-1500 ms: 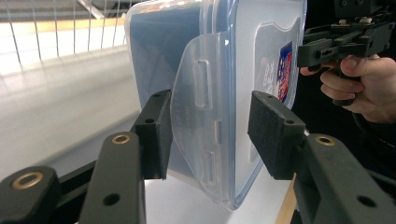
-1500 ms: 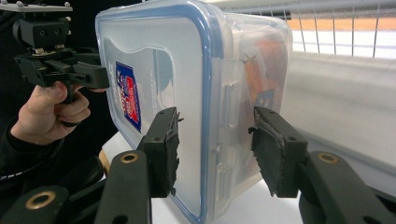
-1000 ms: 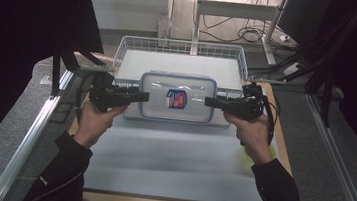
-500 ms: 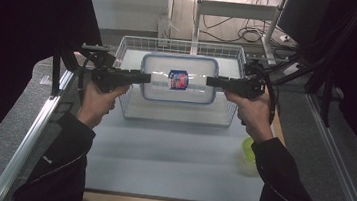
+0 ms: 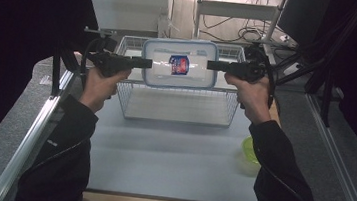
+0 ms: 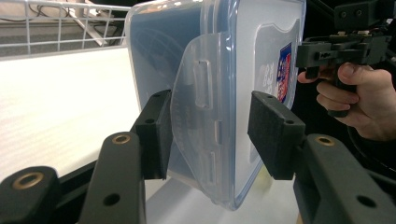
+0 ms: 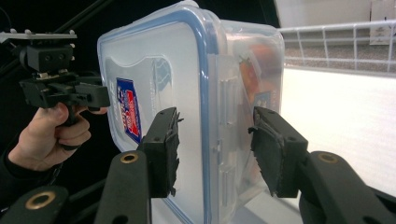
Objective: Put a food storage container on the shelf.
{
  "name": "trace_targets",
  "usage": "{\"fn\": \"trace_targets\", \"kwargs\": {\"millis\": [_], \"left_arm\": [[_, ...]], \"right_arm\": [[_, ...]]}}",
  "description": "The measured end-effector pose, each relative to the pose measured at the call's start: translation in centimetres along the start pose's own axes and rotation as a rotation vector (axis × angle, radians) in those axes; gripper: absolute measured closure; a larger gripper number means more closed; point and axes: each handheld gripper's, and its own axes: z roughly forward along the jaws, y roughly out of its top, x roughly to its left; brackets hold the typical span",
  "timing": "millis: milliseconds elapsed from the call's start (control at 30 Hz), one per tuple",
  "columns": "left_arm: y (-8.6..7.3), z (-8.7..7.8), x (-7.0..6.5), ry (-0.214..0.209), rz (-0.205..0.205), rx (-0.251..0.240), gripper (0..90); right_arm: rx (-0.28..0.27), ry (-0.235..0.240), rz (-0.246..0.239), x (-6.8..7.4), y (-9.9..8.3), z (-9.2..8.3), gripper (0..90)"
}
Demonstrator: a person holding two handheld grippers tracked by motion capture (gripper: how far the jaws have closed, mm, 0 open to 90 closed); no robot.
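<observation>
Right now the carry is the step in hand: a clear plastic container (image 5: 179, 64) with a blue-rimmed snap lid hangs in the air between the two tools, over the far part of the wire basket (image 5: 130, 106) that stands on the counter (image 5: 170, 155). The left hand-held gripper (image 5: 145, 63) is clamped on the container's left short end and the right hand-held gripper (image 5: 212, 65) on its right short end; in the left gripper view the pads (image 6: 156, 133) straddle the end wall and its latch flap, one on the lid side and one on the base side, and the right gripper view shows the same kind of pinch at the other end. The container's long axis runs left to right across the counter, from one tool to the other. It is tipped up rather than lying flat, so the lid with its red and blue sticker (image 5: 179, 64) faces up and toward the person, and the base faces away toward the far wall of the basket. My guess is that the next move is to lower it into the basket, which calls for both hands to sink together and rotate evenly, keeping the squeeze until the base rests on the wire floor. A green bowl (image 5: 250, 151) sits near the right forearm, well apart from all this.
</observation>
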Motion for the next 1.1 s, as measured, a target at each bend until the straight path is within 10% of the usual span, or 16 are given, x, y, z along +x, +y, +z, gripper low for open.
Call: {"fn": "trace_targets", "kwargs": {"millis": [733, 1100], "left_arm": [[0.5, 2.0, 1.9, 0.044, 0.005, -0.019, 49.0], [0.3, 2.7, 2.1, 0.099, 0.036, -0.037, 39.8]], "right_arm": [[0.003, -0.017, 0.050, -3.0, 0.6, 1.9, 51.2], [0.039, -0.162, -0.076, -1.7, 0.3, 3.1, 47.7]]}}
